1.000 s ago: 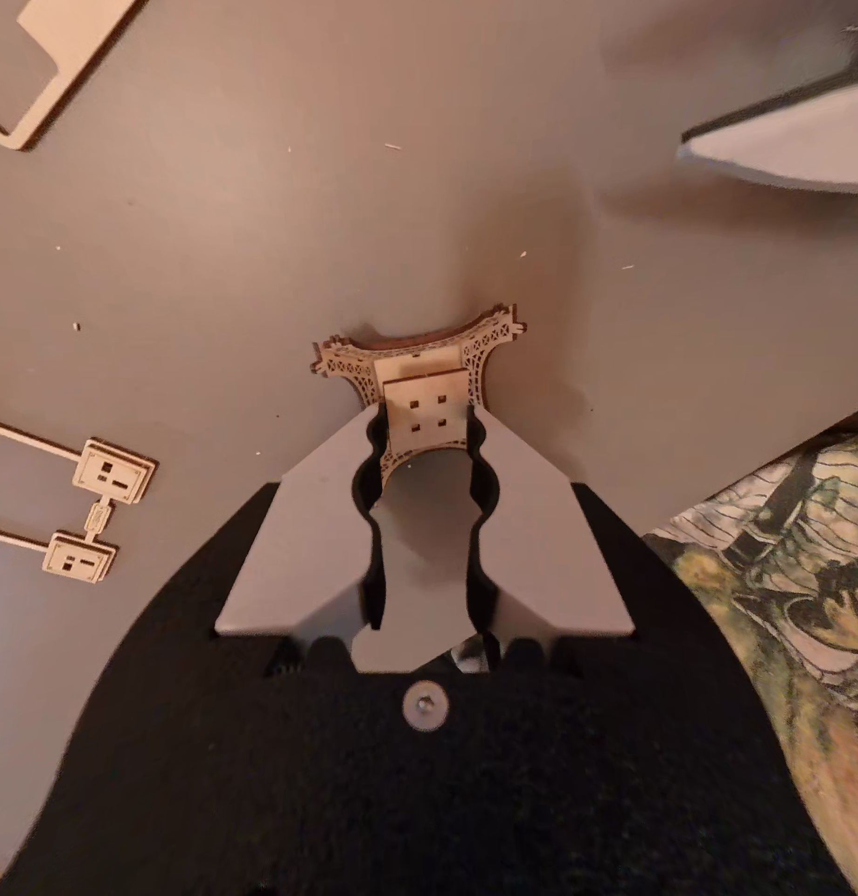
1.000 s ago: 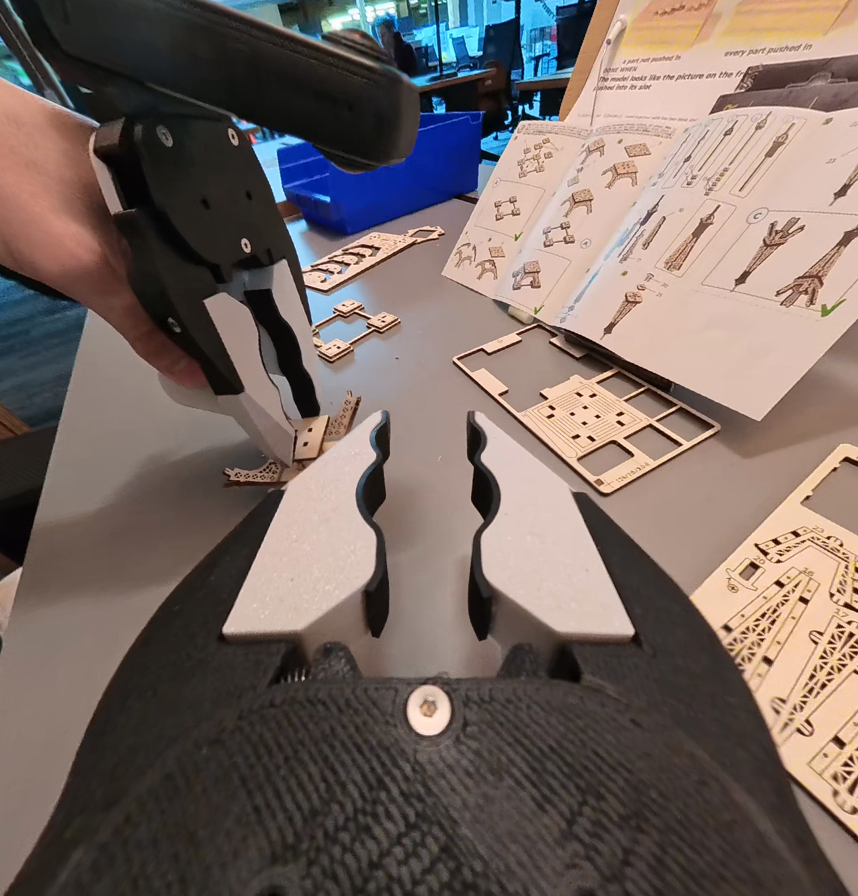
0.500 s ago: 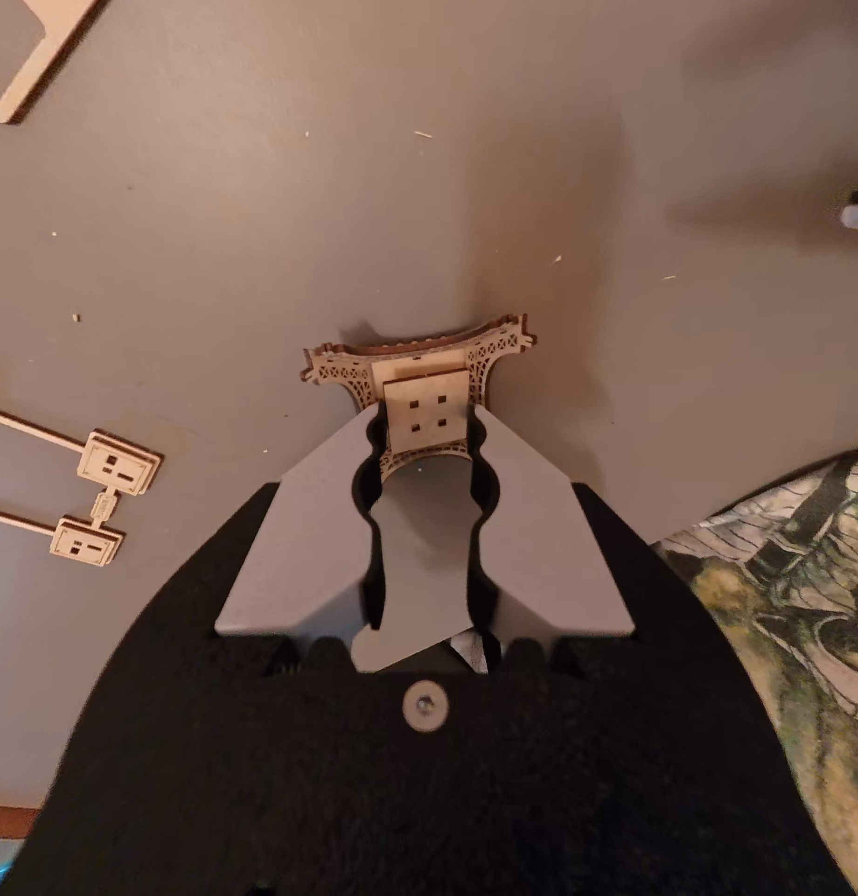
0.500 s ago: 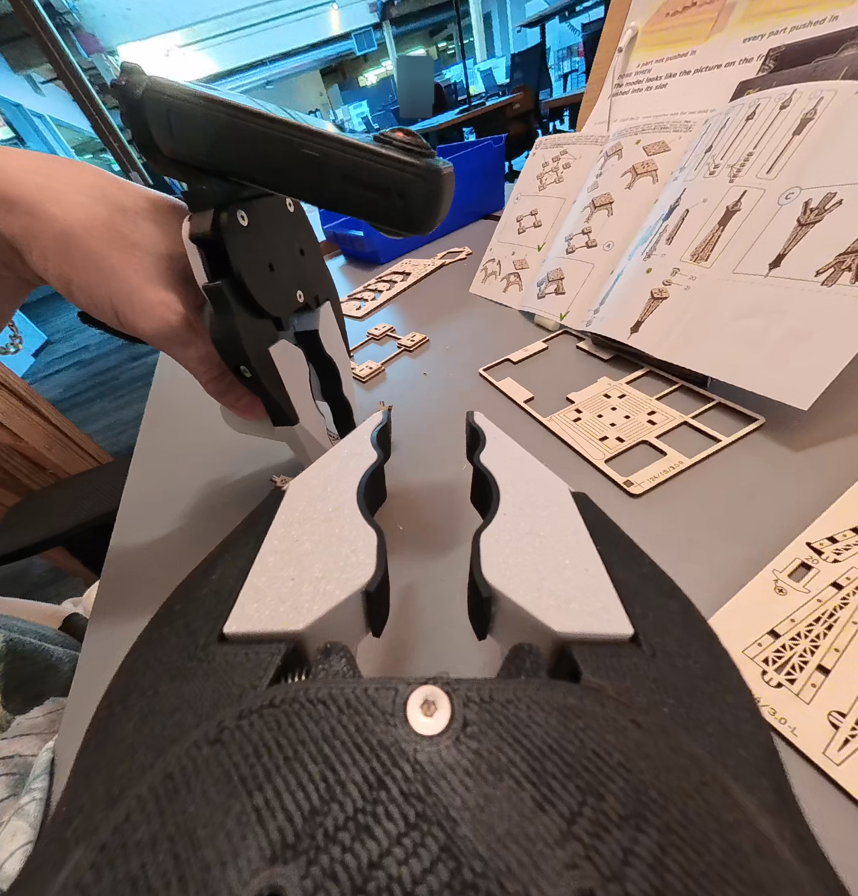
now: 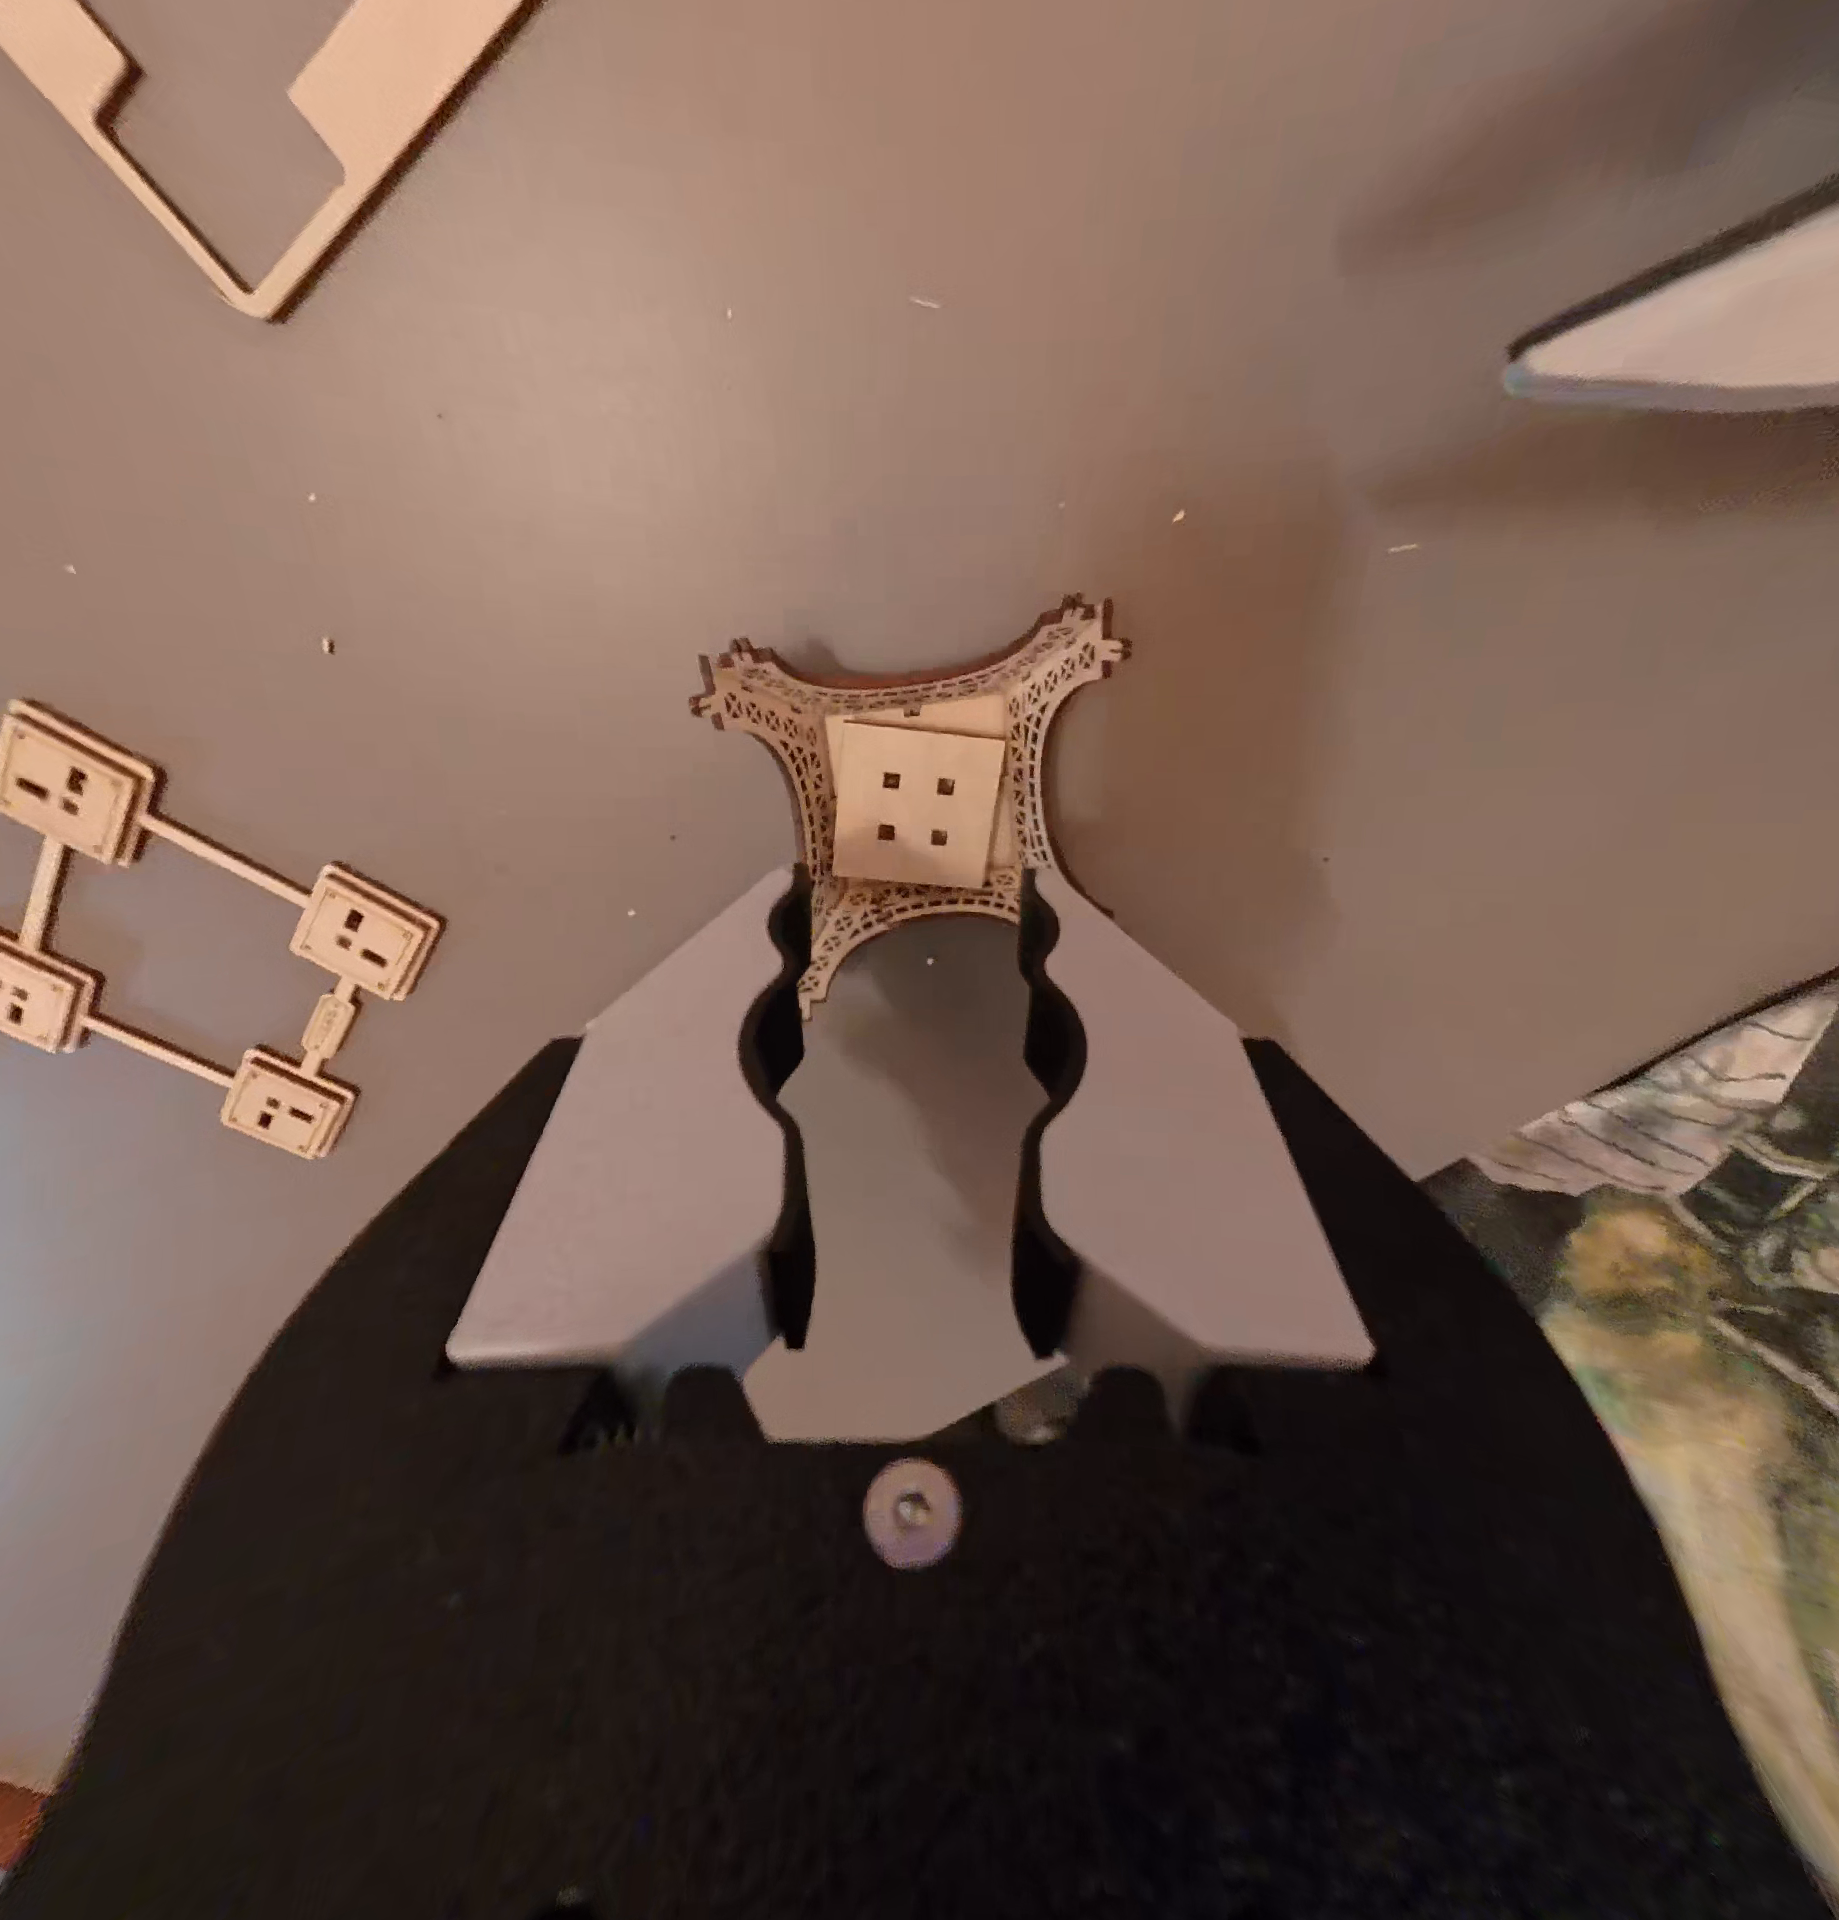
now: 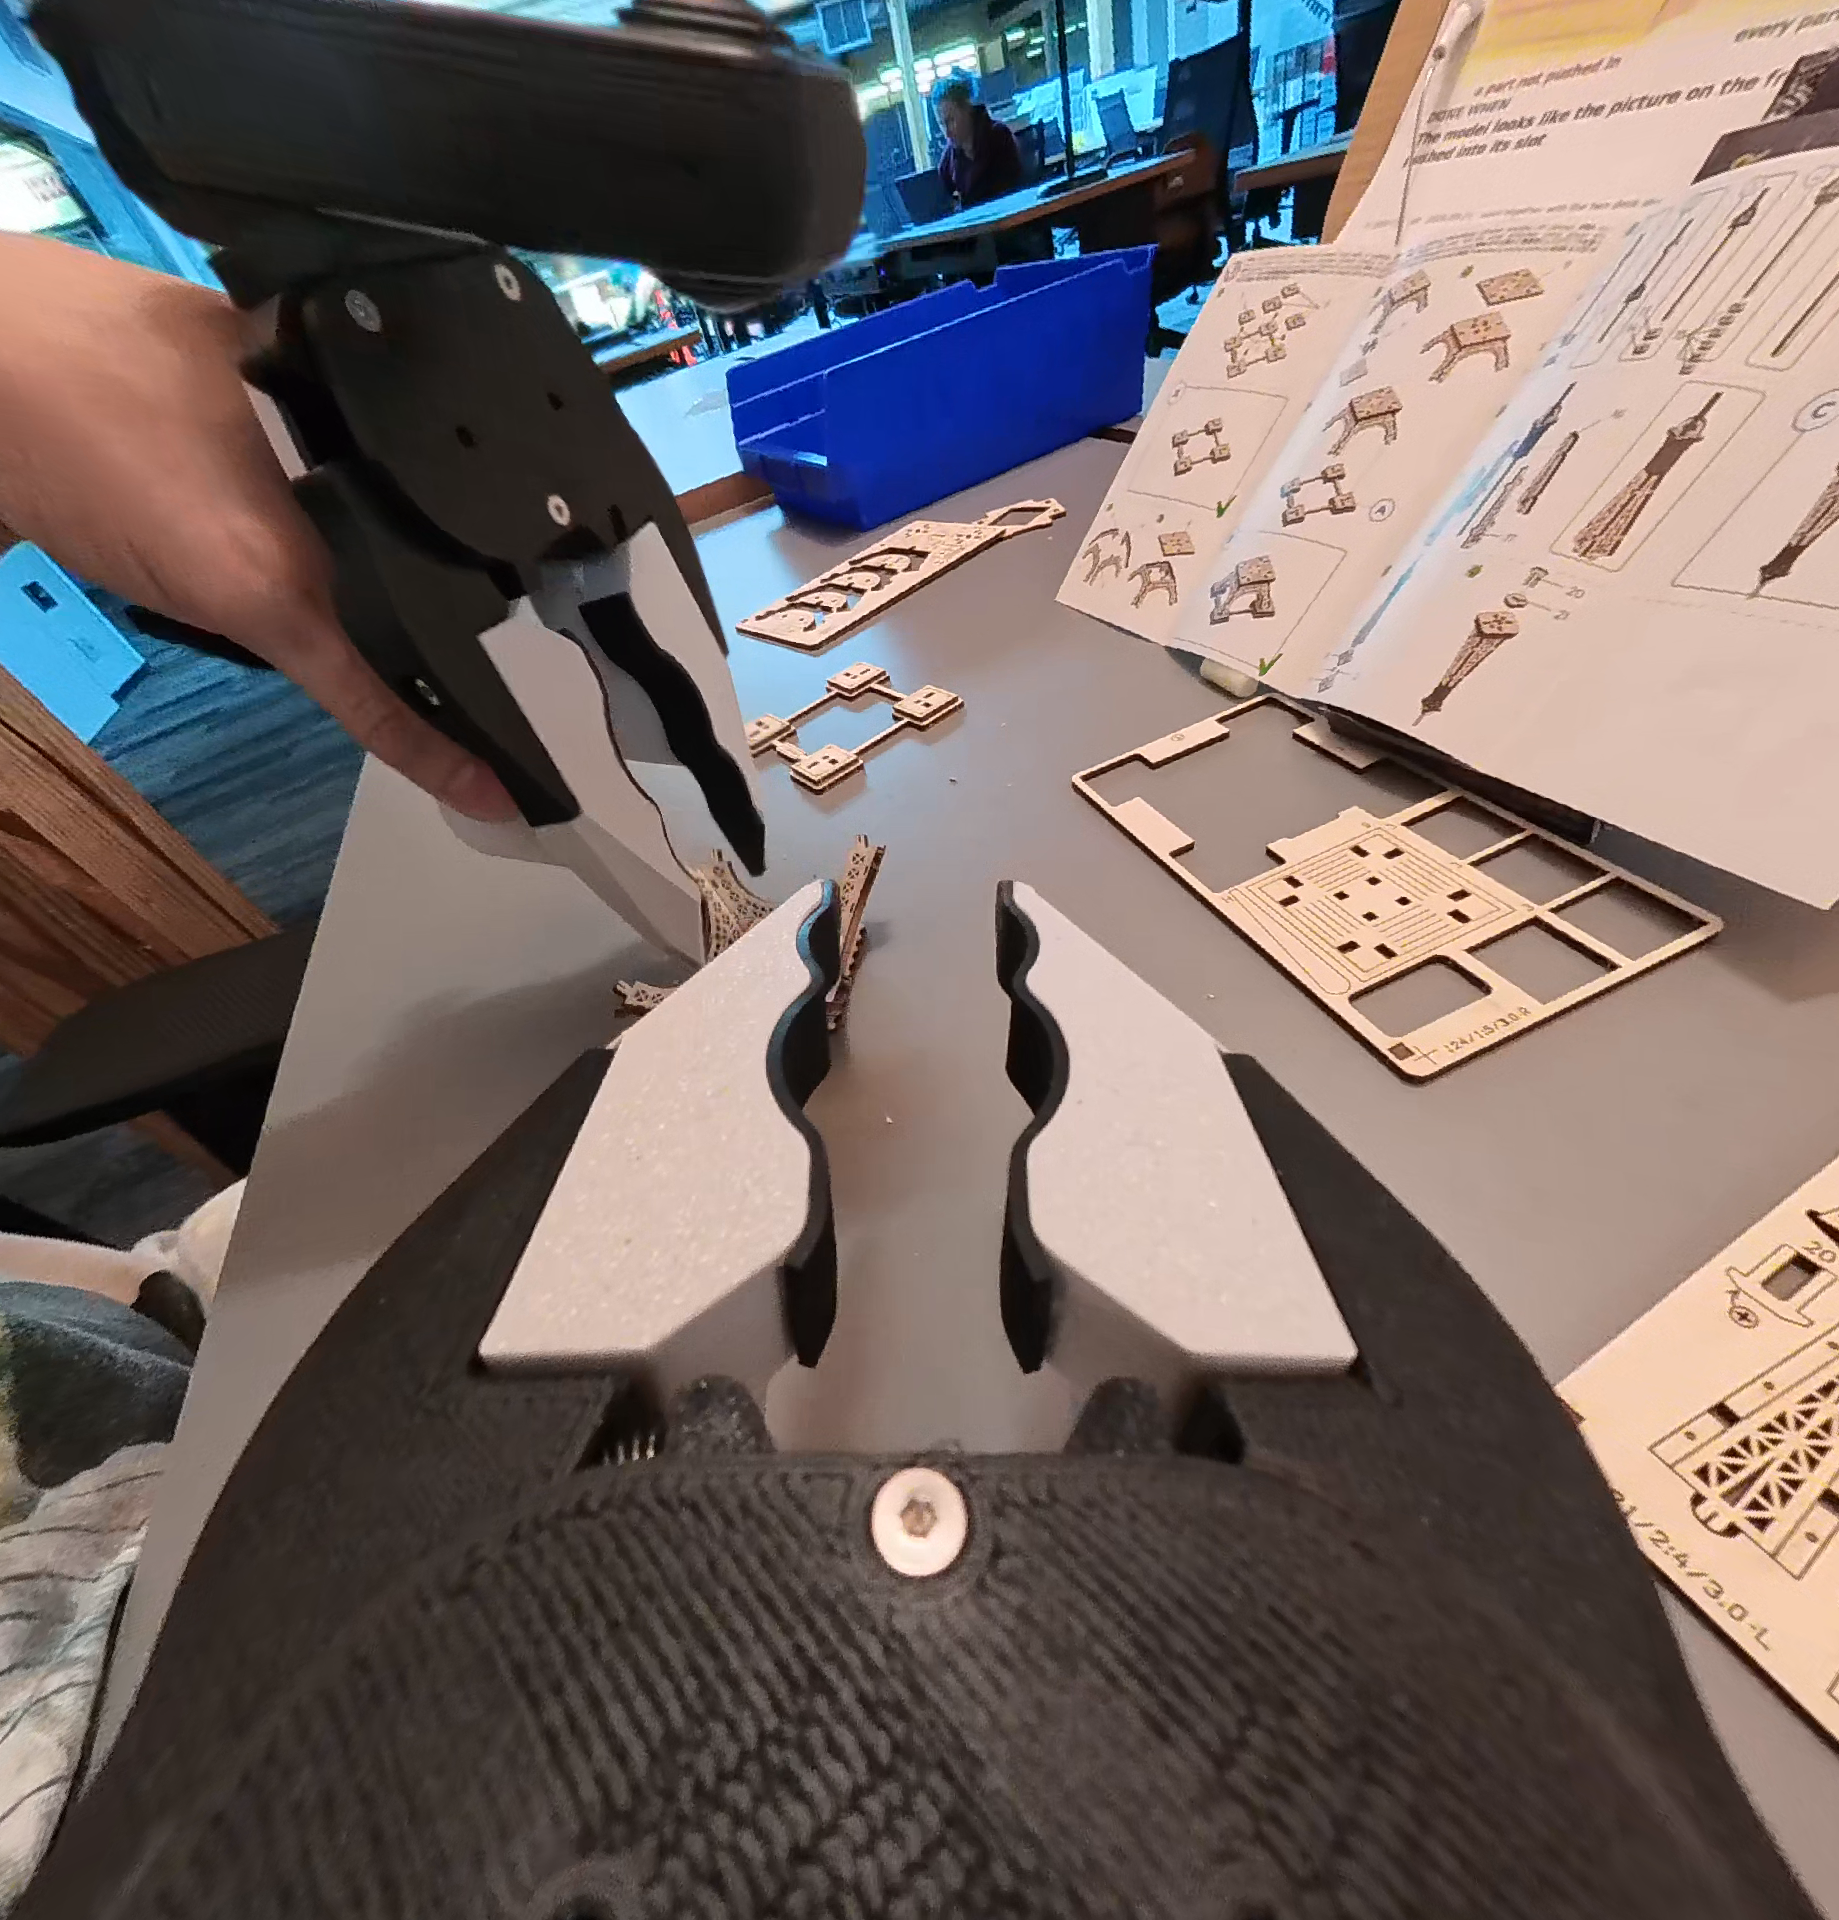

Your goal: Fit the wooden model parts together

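A small wooden tower base (image 5: 915,790) stands on the grey table (image 5: 998,364): four lattice legs and a square top plate with four holes. My left gripper (image 5: 910,894) points down at it. Its jaws are open a little wider than the base, and only the base's near edge lies between the tips. The left gripper also shows in the right wrist view (image 6: 712,883), held by a hand, tips over the base (image 6: 733,904). My right gripper (image 6: 910,904) is open and empty, its left tip beside a leg of the base. One of its fingers (image 5: 1715,312) shows in the left wrist view.
A wooden frame of four small squares (image 5: 198,935) lies left of the base. Cut-out part sheets (image 6: 1393,894) (image 6: 1777,1455) (image 6: 894,571) and a propped instruction sheet (image 6: 1569,468) lie to the right and behind. A blue bin (image 6: 946,384) stands at the back. Patterned cloth (image 5: 1673,1351) lies beyond the table edge. The tips of one gripper are about 11 centimeters away from the tips of the other.
My left gripper has drawn back and its jaws have widened slightly; the top plate that sat between the tips now lies beyond them. My right gripper has moved in close to the base.
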Action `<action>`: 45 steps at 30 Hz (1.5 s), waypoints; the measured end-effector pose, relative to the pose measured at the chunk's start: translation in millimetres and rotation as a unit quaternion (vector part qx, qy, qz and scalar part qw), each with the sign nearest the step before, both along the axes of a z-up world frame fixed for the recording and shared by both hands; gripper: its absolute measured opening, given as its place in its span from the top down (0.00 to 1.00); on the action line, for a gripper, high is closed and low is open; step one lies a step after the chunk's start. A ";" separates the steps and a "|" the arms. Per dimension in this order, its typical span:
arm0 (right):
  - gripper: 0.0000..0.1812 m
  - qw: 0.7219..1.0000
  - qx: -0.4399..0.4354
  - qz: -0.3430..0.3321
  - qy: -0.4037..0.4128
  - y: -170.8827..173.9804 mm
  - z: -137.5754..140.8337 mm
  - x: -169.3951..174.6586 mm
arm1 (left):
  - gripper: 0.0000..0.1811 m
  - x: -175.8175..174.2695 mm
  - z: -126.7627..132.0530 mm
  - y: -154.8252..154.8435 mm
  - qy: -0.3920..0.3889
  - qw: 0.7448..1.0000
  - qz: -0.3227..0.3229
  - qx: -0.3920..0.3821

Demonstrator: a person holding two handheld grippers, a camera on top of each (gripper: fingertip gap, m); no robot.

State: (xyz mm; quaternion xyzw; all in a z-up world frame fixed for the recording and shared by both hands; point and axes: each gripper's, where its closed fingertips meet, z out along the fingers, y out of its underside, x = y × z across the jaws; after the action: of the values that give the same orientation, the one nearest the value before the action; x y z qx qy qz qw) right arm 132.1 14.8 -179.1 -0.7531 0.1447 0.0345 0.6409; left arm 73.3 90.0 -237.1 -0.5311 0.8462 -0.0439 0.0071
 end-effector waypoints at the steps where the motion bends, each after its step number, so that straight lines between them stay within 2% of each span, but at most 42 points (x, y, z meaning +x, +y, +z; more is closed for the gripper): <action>1: 0.85 1.000 0.002 0.000 -0.001 -0.3 0.8 -0.3 | 0.80 1.2 0.7 -0.4 -0.008 1.000 -0.016 0.000; 4: 0.85 1.000 0.006 0.004 -0.001 -0.6 1.7 -1.2 | 0.80 3.4 0.6 0.4 -0.024 0.997 -0.077 0.012; 7: 0.85 1.000 0.006 0.006 -0.002 -0.4 1.9 -2.2 | 0.79 0.0 -4.5 0.3 -0.016 0.995 -0.099 0.019; 12: 0.85 1.000 0.002 0.008 -0.004 0.3 1.0 -3.1 | 0.78 4.4 -11.2 -2.3 -0.016 0.997 -0.079 0.002; 16: 0.85 1.000 -0.003 0.009 -0.004 1.3 -0.4 -3.4 | 0.84 7.7 -10.7 -6.8 -0.018 0.997 -0.072 -0.016; 21: 0.85 1.000 -0.015 0.023 -0.008 4.3 -3.4 -8.3 | 0.83 5.9 -13.0 -6.0 -0.011 0.998 -0.064 -0.014; 26: 0.83 0.993 -0.090 0.077 0.001 13.8 -26.1 -31.9 | 0.83 6.1 -12.4 -5.3 -0.015 0.998 -0.062 -0.013; 34: 0.83 0.983 -0.162 0.067 -0.059 32.0 -44.2 -39.2 | 0.84 4.4 -18.8 -4.5 -0.010 0.998 -0.052 -0.023; 40: 0.84 0.977 -0.156 0.058 -0.134 36.2 -39.1 -33.1 | 0.84 2.5 -14.3 -7.4 -0.025 0.998 -0.046 -0.032; 45: 0.83 0.954 -0.205 0.085 -0.203 41.2 -53.5 -34.1 | 0.84 1.9 -11.6 -4.3 -0.040 0.998 -0.033 -0.032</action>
State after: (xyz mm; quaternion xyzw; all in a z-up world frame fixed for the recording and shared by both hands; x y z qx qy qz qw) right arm 98.0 56.0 -232.5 -0.8691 -0.0492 -0.0952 0.4828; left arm 75.2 85.7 -248.8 -0.5008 0.8603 -0.0926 0.0226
